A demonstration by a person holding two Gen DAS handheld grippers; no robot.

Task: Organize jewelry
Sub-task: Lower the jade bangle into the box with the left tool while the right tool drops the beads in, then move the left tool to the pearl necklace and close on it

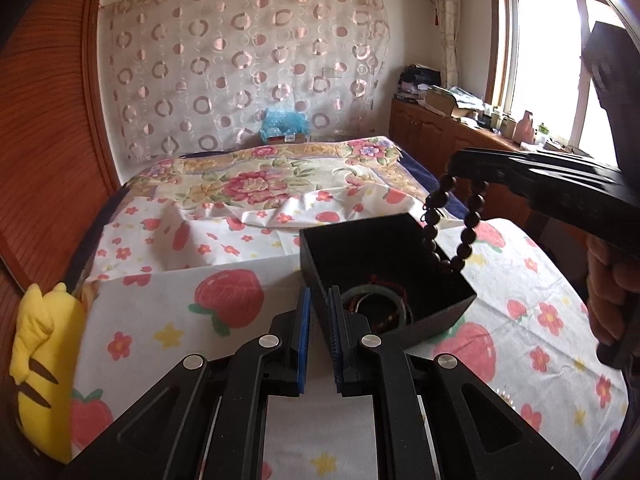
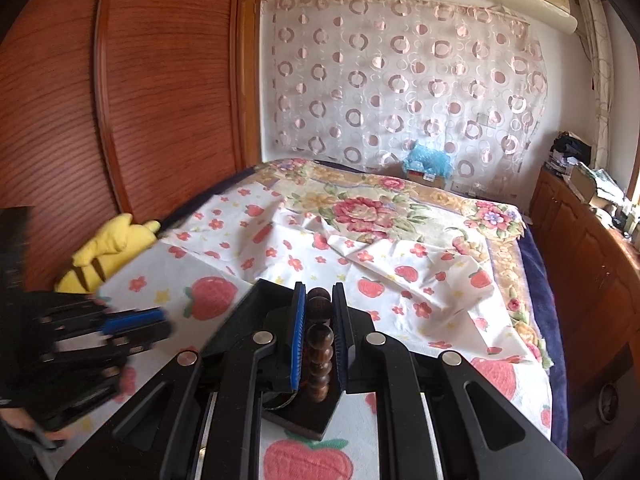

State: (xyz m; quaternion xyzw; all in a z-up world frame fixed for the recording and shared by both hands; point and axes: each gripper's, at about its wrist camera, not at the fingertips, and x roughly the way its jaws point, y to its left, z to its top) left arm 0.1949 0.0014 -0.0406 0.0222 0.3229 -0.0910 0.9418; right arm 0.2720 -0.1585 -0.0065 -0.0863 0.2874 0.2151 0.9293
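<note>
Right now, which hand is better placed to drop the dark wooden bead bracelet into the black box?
Right. The right gripper already pinches the dark wooden bead bracelet, dangling over the open black box. The left gripper grips the box's near wall.

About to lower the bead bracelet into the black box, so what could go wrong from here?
1. The bead bracelet hangs from the right claw over the black box's far rim; part of the loop may drape outside when released.
2. The left claw pinches the box wall at one corner only; a bump could tilt it on the soft strawberry sheet.
3. Beads could tangle with the bangle already inside.
</note>
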